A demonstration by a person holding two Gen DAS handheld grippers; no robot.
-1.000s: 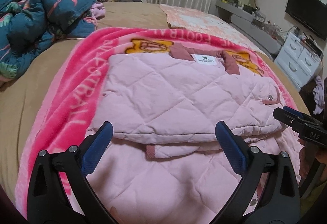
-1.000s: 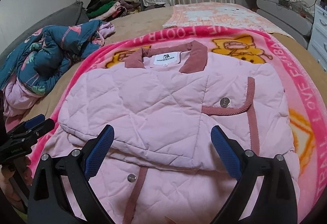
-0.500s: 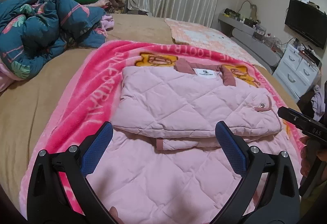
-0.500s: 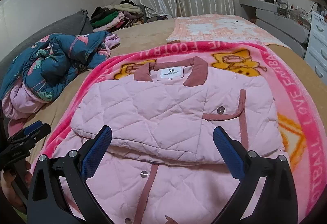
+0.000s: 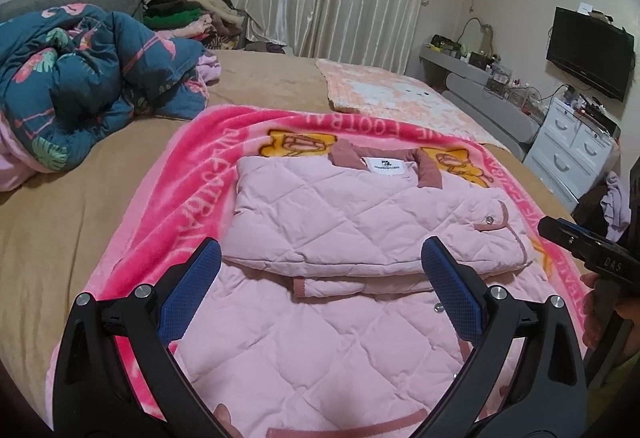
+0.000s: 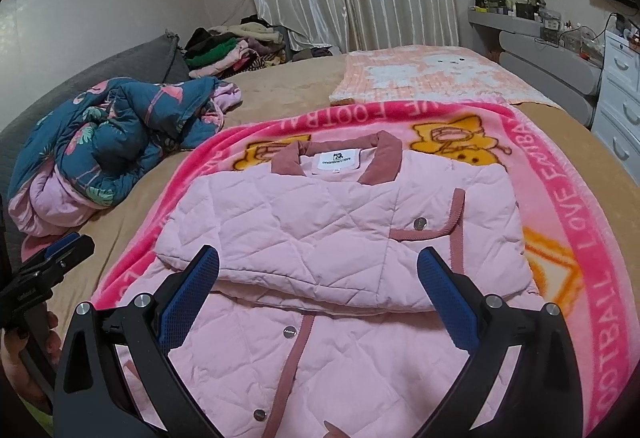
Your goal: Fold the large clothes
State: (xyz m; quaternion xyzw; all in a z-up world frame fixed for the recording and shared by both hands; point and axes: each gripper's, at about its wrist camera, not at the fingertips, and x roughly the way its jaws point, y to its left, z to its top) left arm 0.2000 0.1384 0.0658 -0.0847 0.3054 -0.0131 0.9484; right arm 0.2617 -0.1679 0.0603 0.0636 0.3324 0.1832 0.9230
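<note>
Both tongs are standing apart and empty, and both are drawing back from the pink quilted jacket (image 5: 360,222): against the views a second ago, the garment is showing smaller and further off, and more of the room is coming into frame. No cloth is lying between the blue pads. This reads as a release after a fold, with the hands resetting for the next one.

Starting from the largest item, the bed (image 5: 80,206) is carrying a tan, smooth cover. On it, a fleecy hot-pink blanket (image 6: 576,238) with printed lettering and orange cartoon figures is lying flat and acting as the work surface. The jacket is resting at the blanket's centre, collar toward the curtains. Its shell is matte, padded, and stitched in a diamond pattern; its upper half is appearing doubled over, forming a thick rounded edge across the middle, while the snap-fastened lower half is lying single toward the cameras. Dusty-rose ribbed trim is running along the collar, placket and pocket.

The left tongs (image 5: 320,286) are hovering over the jacket's lower half, left of the placket. The right tongs (image 6: 316,294) are hovering over the same half nearer the pocket. A likely remaining step is bringing the hem up to the collar.
</note>
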